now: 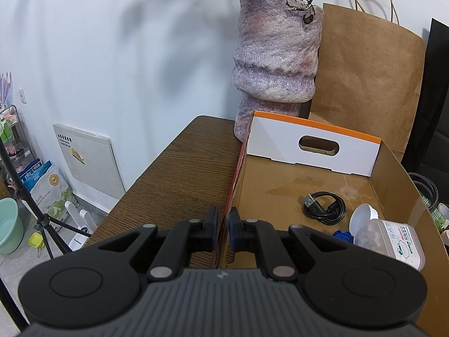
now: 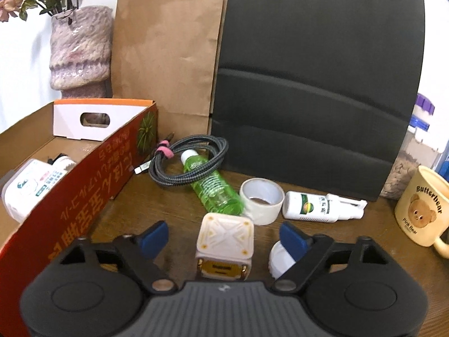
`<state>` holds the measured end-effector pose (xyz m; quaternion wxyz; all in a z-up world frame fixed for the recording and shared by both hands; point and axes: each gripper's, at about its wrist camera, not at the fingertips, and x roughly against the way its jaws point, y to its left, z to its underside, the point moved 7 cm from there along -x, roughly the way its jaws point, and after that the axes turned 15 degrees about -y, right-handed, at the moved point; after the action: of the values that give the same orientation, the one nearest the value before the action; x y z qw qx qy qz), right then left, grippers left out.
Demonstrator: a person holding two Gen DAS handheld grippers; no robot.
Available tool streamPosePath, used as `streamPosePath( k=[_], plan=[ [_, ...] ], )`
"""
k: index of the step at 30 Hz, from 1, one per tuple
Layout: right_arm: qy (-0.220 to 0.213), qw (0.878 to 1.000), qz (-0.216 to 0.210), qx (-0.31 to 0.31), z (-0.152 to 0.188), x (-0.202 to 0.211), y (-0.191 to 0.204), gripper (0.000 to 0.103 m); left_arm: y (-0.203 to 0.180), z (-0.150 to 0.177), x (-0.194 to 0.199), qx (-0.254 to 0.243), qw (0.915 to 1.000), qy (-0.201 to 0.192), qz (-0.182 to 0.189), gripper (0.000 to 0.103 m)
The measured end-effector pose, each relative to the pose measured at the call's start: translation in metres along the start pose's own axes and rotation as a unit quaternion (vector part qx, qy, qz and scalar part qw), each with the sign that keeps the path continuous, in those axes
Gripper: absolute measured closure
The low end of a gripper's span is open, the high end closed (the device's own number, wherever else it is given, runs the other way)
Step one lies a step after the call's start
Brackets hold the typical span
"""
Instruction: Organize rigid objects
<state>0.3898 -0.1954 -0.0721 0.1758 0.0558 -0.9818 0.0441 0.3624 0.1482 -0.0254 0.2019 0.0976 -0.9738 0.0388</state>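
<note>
My left gripper is shut on the left wall of the cardboard box, one finger inside and one outside. In the box lie a coiled black USB cable, a white lidded jar and a blue cap. My right gripper is open, its fingers on either side of a cream cube-shaped case on the table. Beyond it lie a green bottle, a tape roll, a white spray bottle and a braided cable.
A textured vase and a brown paper bag stand behind the box. A black chair back stands behind the table. A yellow bear mug is at right. A white lid lies by my right finger.
</note>
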Motion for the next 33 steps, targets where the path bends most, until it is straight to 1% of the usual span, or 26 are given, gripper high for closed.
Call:
streamPosePath(
  k=[1,5,7,9,10,33],
  plan=[
    [0.003,1.000,-0.003,0.000,0.0010,-0.0002,0.0009,0.027,-0.0001,0.0001,0.0001,0.000,1.0000,0.000,0.000,0.094],
    [0.018,1.000,-0.012,-0.003,0.0062,-0.0039,0.0035,0.050,-0.0002,0.0001,0.0002,0.000,1.0000,0.000,0.000,0.094],
    [0.016,1.000,-0.012,-0.014,0.0068,-0.0043,0.0006,0.054,-0.0001,0.0000,0.0000,0.000,1.0000,0.000,0.000,0.094],
    [0.015,1.000,-0.011,-0.022,0.0073,-0.0046,-0.0021,0.062,-0.0001,0.0000,0.0000,0.000,1.0000,0.000,0.000,0.094],
    [0.014,1.000,-0.012,-0.026,0.0074,-0.0048,-0.0030,0.064,-0.0001,0.0001,0.0001,0.000,1.0000,0.000,0.000,0.094],
    [0.003,1.000,-0.014,-0.027,0.0034,-0.0009,-0.0034,0.065,-0.0001,0.0001,0.0003,-0.001,1.0000,0.000,0.000,0.094]
  ],
)
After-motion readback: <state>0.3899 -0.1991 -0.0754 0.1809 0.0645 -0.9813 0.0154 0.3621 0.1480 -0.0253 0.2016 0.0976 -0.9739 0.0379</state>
